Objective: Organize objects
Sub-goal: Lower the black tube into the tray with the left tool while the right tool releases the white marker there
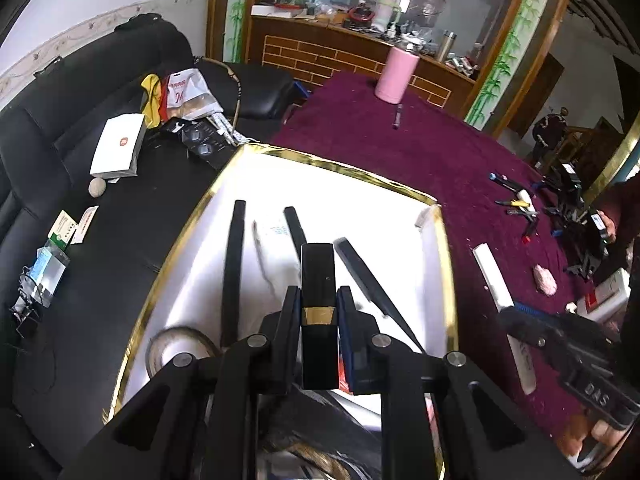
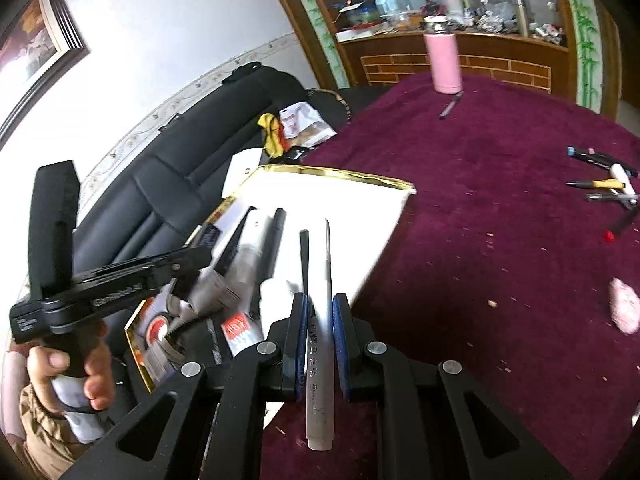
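My left gripper (image 1: 319, 296) is shut on a black rectangular tube with a gold band (image 1: 318, 276). It hangs over a white box with a gold rim (image 1: 332, 166) that holds several black sticks (image 1: 234, 264) and a tape roll (image 1: 180, 346). My right gripper (image 2: 319, 300) is shut on a long grey-white pen (image 2: 320, 360), just past the box's near right edge (image 2: 380, 240) and over the maroon cloth. In the left wrist view that pen (image 1: 490, 270) shows to the right of the box. A hand (image 2: 68, 364) holds the left gripper's handle.
A maroon cloth (image 1: 400, 152) covers the table. A pink bottle (image 1: 396, 76) and a marker (image 1: 398, 116) stand at the far end. Loose pens (image 2: 608, 184) and a pink lump (image 2: 624, 312) lie at right. A black sofa (image 1: 80, 200) with clutter is at left.
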`<action>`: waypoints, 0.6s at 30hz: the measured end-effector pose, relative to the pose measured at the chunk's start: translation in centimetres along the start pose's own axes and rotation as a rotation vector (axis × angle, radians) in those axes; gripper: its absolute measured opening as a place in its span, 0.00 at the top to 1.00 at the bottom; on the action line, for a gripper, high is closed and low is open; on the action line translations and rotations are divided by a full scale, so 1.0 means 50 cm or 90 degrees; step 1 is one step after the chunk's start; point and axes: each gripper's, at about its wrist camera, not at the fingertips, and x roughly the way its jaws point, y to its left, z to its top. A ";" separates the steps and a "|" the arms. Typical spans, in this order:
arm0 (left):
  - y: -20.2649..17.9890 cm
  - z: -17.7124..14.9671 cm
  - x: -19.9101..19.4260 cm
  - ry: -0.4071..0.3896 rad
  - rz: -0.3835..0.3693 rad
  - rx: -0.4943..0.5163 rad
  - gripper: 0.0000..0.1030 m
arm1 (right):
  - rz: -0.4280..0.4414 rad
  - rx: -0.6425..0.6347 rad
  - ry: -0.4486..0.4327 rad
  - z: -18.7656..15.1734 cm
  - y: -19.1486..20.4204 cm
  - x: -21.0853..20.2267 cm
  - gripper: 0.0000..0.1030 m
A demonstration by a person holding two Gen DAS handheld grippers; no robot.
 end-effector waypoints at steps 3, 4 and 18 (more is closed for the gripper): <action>0.022 0.017 0.013 0.006 0.005 -0.013 0.83 | 0.007 -0.003 0.007 0.018 0.011 0.022 0.87; 0.031 0.023 0.017 0.008 0.008 -0.019 0.83 | 0.007 -0.003 0.008 0.022 0.012 0.028 0.87; 0.130 0.035 0.090 0.048 0.076 -0.039 0.83 | -0.004 -0.022 0.059 0.059 0.023 0.134 0.87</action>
